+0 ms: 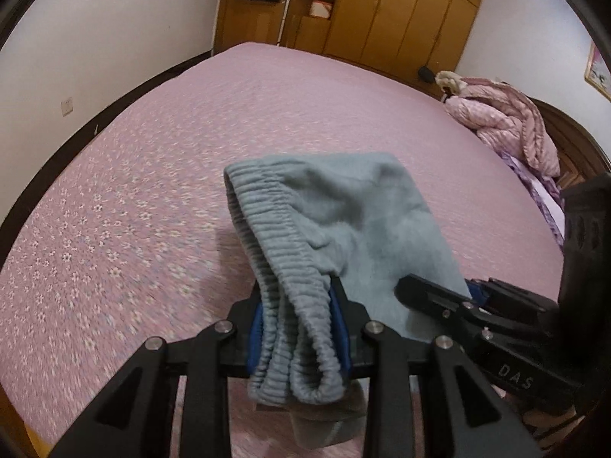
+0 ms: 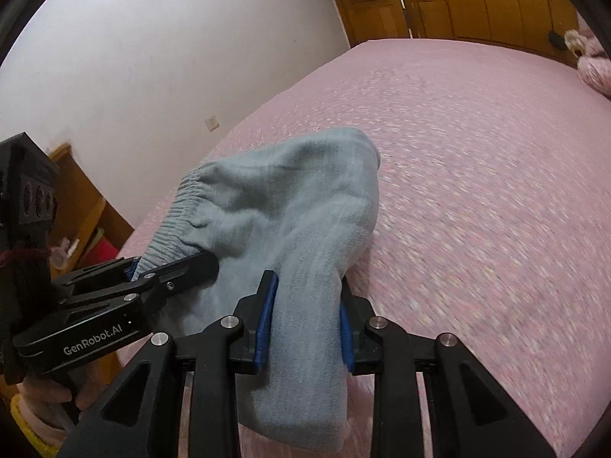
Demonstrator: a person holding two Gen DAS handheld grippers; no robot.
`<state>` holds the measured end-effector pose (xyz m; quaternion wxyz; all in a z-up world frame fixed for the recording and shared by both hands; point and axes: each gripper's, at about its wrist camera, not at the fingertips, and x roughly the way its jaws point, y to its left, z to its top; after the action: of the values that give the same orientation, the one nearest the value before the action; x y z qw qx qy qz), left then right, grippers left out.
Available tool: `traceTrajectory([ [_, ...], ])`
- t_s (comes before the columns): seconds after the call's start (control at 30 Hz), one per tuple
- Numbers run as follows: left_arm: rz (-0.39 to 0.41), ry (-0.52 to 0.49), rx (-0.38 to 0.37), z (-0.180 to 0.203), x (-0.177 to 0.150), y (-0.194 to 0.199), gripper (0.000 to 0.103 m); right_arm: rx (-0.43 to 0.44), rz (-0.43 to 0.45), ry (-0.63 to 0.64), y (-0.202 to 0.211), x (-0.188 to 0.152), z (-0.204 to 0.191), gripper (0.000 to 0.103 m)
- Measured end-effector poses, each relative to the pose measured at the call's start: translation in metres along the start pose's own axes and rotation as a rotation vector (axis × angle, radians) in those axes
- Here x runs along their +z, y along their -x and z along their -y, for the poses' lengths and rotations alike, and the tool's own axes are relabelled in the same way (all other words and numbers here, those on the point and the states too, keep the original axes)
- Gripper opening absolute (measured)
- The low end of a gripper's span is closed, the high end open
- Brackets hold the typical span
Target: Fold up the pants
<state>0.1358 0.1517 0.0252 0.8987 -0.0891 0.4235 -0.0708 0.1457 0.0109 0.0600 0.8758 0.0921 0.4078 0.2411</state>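
Note:
Grey-blue fleece pants (image 1: 343, 221) are bunched up and held above the pink bed (image 1: 172, 152). My left gripper (image 1: 299, 328) is shut on the ribbed waistband (image 1: 275, 236), which loops between its blue pads. My right gripper (image 2: 307, 324) is shut on a thick fold of the pants (image 2: 290, 206). The two grippers are close together: the right gripper shows at the right of the left wrist view (image 1: 473, 305), and the left gripper shows at the left of the right wrist view (image 2: 133, 278). Loose cloth hangs below both grippers.
The pink floral bedspread (image 2: 477, 152) stretches ahead. A pink padded jacket (image 1: 508, 122) lies at the far right of the bed by the headboard. A wooden wardrobe (image 1: 382, 11) stands behind the bed. A white wall runs along the left side.

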Motion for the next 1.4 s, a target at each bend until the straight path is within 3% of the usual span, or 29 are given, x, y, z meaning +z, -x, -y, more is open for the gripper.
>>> traceTrajectory([
  [0.17, -0.052, 0.021, -0.002, -0.029, -0.002, -0.041, 0.033, -0.056, -0.062, 0.007, -0.042, -0.01, -0.011, 0.032],
  [0.27, -0.031, 0.012, -0.017, -0.037, -0.007, -0.043, 0.036, -0.075, -0.062, 0.029, -0.053, -0.016, -0.012, 0.038],
  [0.37, -0.017, -0.021, 0.024, -0.034, -0.011, -0.041, 0.044, -0.058, -0.068, 0.023, -0.054, -0.019, -0.009, 0.04],
  [0.57, -0.013, -0.02, 0.077, -0.016, -0.019, -0.022, 0.045, -0.031, -0.091, -0.005, -0.037, -0.015, 0.01, 0.04],
  [0.73, -0.01, 0.027, 0.086, -0.015, -0.033, 0.005, 0.046, -0.058, -0.086, 0.041, -0.016, -0.012, 0.012, 0.042],
  [0.87, -0.012, 0.053, 0.115, -0.008, -0.042, 0.019, 0.054, -0.098, -0.079, 0.074, 0.003, -0.017, 0.01, 0.059],
  [0.93, -0.009, 0.083, 0.107, -0.004, -0.047, 0.027, 0.066, -0.101, -0.078, 0.088, 0.015, -0.02, 0.013, 0.064],
  [1.13, -0.025, 0.128, 0.07, 0.013, -0.059, 0.032, 0.075, -0.119, -0.103, 0.113, 0.029, -0.042, 0.013, 0.067],
  [1.23, -0.036, 0.117, 0.117, 0.02, -0.068, 0.031, 0.082, -0.115, -0.132, 0.095, 0.028, -0.05, 0.014, 0.068],
  [1.4, -0.076, 0.094, 0.188, 0.025, -0.08, 0.02, 0.084, -0.157, -0.15, 0.081, 0.029, -0.064, 0.025, 0.068],
])
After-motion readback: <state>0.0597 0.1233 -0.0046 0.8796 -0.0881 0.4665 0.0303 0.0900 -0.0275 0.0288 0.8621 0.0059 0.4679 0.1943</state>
